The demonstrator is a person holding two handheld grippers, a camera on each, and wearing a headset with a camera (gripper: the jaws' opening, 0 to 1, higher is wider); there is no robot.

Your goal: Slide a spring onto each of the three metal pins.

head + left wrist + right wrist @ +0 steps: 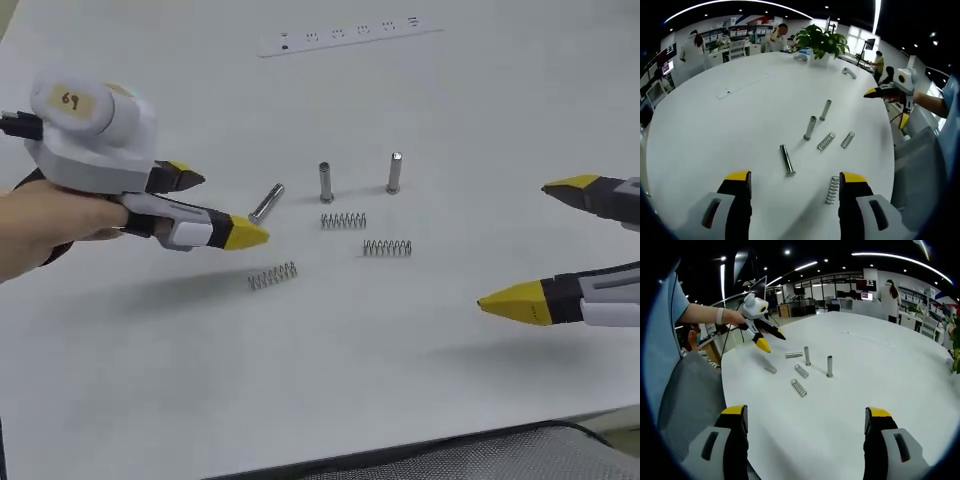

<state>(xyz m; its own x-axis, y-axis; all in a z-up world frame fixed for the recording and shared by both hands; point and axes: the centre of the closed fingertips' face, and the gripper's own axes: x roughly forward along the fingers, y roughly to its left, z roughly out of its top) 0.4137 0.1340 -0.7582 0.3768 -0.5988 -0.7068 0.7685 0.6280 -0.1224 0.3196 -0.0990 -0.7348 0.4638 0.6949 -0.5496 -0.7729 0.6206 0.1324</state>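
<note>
Three metal pins are on the white table (420, 380): two upright ones (325, 182) (394, 172) and a lying pin (265, 203) to their left. Three springs lie in front of them: one (343, 221) below the middle pin, one (387, 247) to its right, one (272, 276) nearer the left. My left gripper (215, 207) hovers open just left of the lying pin (787, 160), nothing between its jaws. My right gripper (535, 245) stands open at the right, well clear of the springs (799, 387) and the upright pins (829, 366).
A white power strip (350, 33) lies at the far edge of the table. In the left gripper view a potted plant (821, 42) stands at the table's far end, with people and desks beyond. A grey chair back (520, 455) sits at the near edge.
</note>
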